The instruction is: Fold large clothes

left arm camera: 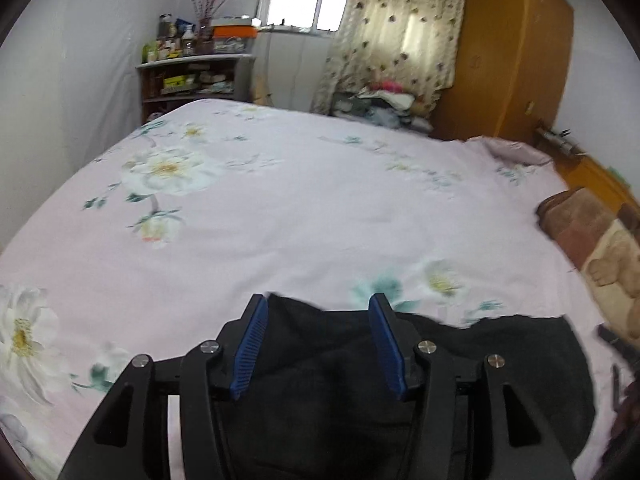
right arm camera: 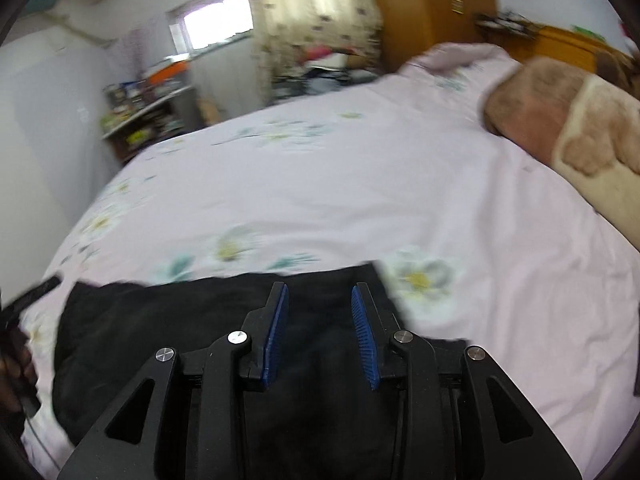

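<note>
A black garment [left arm camera: 500, 364] lies on the near part of a bed with a pink floral sheet [left arm camera: 300, 208]. My left gripper [left arm camera: 318, 312] is open, its blue pads spread over the garment's far left edge, nothing between them. In the right wrist view the same garment [right arm camera: 160, 320] lies flat across the near bed [right arm camera: 360, 184]. My right gripper [right arm camera: 320, 300] is open above the garment's far right part, empty. At the left edge of that view a hand holds part of the other gripper [right arm camera: 36, 290].
A brown and cream plush blanket [right arm camera: 568, 120] is piled at the bed's right side. Beyond the bed stand a cluttered shelf [left arm camera: 192, 68], a patterned curtain [left arm camera: 400, 32], a clothes pile [left arm camera: 384, 104] and an orange wardrobe [left arm camera: 508, 48].
</note>
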Tool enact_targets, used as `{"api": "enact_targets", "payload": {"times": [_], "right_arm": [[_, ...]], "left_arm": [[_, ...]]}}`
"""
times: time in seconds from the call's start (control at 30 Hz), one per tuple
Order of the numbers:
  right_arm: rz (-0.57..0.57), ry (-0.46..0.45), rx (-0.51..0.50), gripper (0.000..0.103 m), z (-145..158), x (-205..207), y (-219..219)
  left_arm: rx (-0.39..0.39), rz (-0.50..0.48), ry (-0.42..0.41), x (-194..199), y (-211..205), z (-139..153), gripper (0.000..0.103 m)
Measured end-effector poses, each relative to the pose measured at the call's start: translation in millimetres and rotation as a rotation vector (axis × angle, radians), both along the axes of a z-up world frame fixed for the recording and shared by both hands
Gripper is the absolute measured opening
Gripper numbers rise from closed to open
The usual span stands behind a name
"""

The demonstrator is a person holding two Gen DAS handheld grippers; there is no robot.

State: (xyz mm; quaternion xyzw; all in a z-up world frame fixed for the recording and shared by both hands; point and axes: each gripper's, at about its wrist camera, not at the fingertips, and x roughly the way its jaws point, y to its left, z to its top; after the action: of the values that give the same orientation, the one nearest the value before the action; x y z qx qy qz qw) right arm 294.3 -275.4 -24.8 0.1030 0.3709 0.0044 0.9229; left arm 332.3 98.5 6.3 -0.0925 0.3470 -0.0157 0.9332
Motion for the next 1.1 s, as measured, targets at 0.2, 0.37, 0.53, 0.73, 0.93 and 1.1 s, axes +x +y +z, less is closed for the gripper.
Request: {"api": "enact_targets", "payload": {"times": [0.2, 0.37, 0.53, 0.73, 0.93, 1.1], "right_arm": [[0.093, 0.099, -0.046, 0.035, -55, 26, 45], [0.080, 0.098, -0.057, 0.042, -88, 35, 33], [0.058, 0.079, -0.085, 0.041, -107, 37, 35], [0.058, 0.068, -0.075, 0.041, -112, 36, 32], [0.055, 0.105, -0.090, 0.042, -89, 36, 34], [-0.004, 0.011, -0.113, 0.042, -52, 22, 3]], "left_arm": [[0.122, -0.212, 0.081, 11, -81, -52, 0.058], [0.129, -0.200, 0.094, 27, -83, -90, 0.060], [0.141, -0.188, 0.077, 29, -86, -103, 0.060], [0.132, -0.179, 0.056, 25, -86, -110, 0.060], [0.157, -0.198, 0.121, 27, -86, -88, 0.060], [0.179, -0.148, 0.044, 20, -52, -52, 0.060]]}}
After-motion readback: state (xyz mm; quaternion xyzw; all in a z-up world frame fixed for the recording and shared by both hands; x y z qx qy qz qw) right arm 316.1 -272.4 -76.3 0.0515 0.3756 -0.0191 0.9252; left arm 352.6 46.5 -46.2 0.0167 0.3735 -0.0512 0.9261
